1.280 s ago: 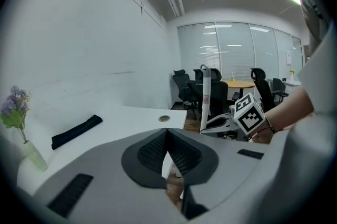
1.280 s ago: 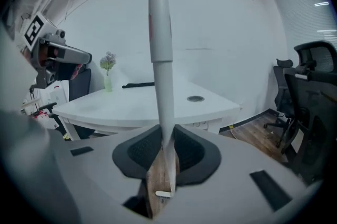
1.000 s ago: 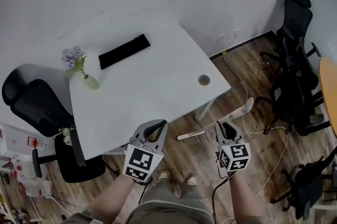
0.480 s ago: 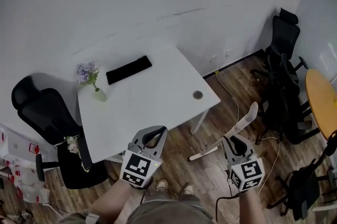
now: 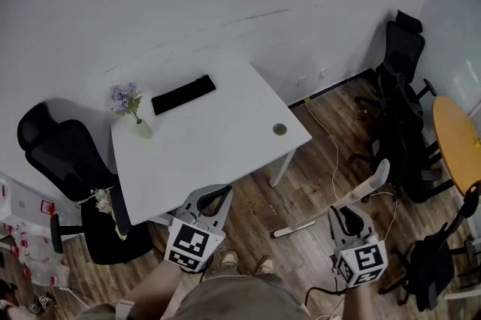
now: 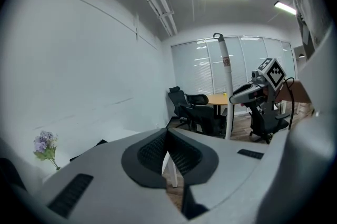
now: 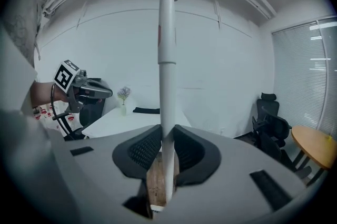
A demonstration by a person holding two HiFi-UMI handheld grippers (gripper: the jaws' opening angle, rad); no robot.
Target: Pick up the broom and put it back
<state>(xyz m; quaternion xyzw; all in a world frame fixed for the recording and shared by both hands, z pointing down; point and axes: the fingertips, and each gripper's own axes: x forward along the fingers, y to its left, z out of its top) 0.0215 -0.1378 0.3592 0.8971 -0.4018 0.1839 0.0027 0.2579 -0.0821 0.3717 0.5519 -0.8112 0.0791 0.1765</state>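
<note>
The right gripper (image 5: 348, 215) has its jaws pinching the broom (image 5: 367, 186) partway along its white handle, whose long axis runs up through the jaws, head end toward the wooden floor (image 5: 316, 176). The left gripper (image 5: 213, 200), jaws pressed together on nothing, is well apart beside the counter (image 5: 218, 138), so the right hand looks set to carry it back

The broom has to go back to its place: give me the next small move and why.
Probably lift it higher, clear of the brown wooden floor, before carrying. The right gripper is shut on the white long-handled broom, which slants with its head low over that floor; the left gripper is shut and empty.
</note>
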